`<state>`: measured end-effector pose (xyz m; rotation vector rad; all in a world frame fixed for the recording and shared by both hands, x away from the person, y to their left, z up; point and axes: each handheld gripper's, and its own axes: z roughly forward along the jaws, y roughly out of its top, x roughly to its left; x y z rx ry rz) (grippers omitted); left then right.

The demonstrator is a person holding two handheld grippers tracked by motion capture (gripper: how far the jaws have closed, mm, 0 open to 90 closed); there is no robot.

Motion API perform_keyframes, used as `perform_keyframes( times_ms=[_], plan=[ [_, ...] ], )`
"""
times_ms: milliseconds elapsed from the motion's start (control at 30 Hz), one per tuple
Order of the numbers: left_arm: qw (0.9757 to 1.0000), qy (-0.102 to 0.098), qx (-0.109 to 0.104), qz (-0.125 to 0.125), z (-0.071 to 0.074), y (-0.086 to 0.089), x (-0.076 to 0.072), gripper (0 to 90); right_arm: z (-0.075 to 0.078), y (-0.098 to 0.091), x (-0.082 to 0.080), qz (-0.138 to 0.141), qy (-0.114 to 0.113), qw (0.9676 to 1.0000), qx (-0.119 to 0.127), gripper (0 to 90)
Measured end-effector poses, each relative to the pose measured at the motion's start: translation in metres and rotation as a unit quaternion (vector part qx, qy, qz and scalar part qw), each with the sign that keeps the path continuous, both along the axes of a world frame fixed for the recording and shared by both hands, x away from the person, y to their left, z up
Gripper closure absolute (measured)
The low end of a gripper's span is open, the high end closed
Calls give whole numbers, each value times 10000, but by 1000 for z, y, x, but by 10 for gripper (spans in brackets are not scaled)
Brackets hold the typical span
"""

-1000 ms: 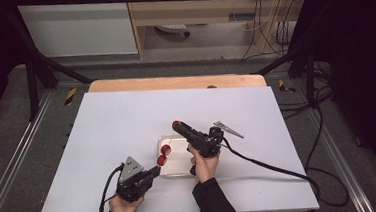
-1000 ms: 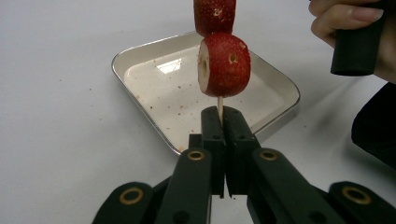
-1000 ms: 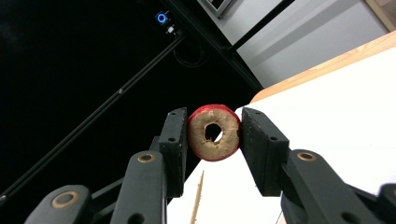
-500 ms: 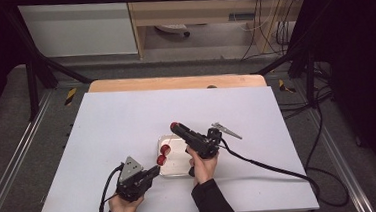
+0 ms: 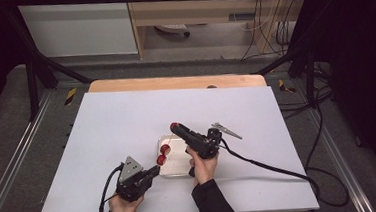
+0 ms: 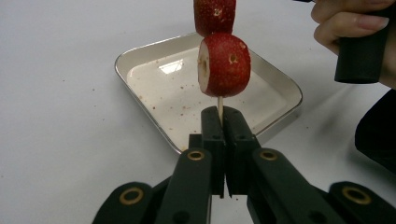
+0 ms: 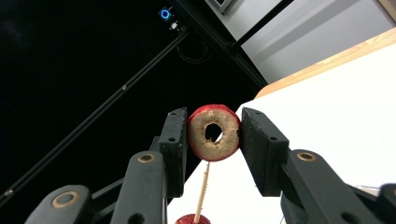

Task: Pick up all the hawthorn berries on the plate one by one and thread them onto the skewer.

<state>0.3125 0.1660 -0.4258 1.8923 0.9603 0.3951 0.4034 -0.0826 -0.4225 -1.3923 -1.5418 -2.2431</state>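
Observation:
My left gripper [image 5: 155, 170] [image 6: 220, 117] is near the table's front edge, shut on the lower end of a thin wooden skewer [image 6: 219, 103]. Two red fruit pieces [image 5: 163, 154] are threaded on it; the lower one [image 6: 223, 65] hangs over a small metal tray [image 5: 177, 163] [image 6: 159, 88]. My right gripper [image 5: 175, 128] [image 7: 214, 133] is shut on a cored red fruit ring [image 7: 214, 132], raised above the tray's far side. In the right gripper view, the skewer [image 7: 203, 193] slants up toward the ring's underside; whether the two touch is unclear.
The white table top [image 5: 127, 120] has a wooden strip [image 5: 174, 82] along its back edge. A black cable [image 5: 270, 168] trails from the right gripper across the table's right side. Red crumbs dot the tray floor [image 6: 182, 108].

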Motion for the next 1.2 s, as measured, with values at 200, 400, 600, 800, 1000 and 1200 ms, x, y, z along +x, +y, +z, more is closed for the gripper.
perform_keyframes(
  times_ms=[200, 400, 600, 800, 1000, 1200],
  plan=[
    [10000, 2, -11, 26, 0, 0, 1, 882, -2, 1, -2, 47, 27, 10000, -22, 629],
    [10000, 50, 10, 13, -1, 0, 1, 883, -5, 4, -5, 79, 50, 9999, -37, 629],
    [10000, 9, -60, 25, 0, 0, -1, 887, -5, 4, -8, 40, 0, 10000, -78, 631],
    [9999, 3, -144, 20, -1, -1, -3, 887, -8, 6, -10, -10, -3, 10000, -7, 631],
    [9998, 78, -193, 36, -3, -5, -3, 886, -12, 9, -14, -29, -18, 10000, 27, 632],
    [9995, 73, -281, 115, -2, -2, -1, 887, -16, 11, -16, 60, -20, 10000, -76, 634]
  ],
)
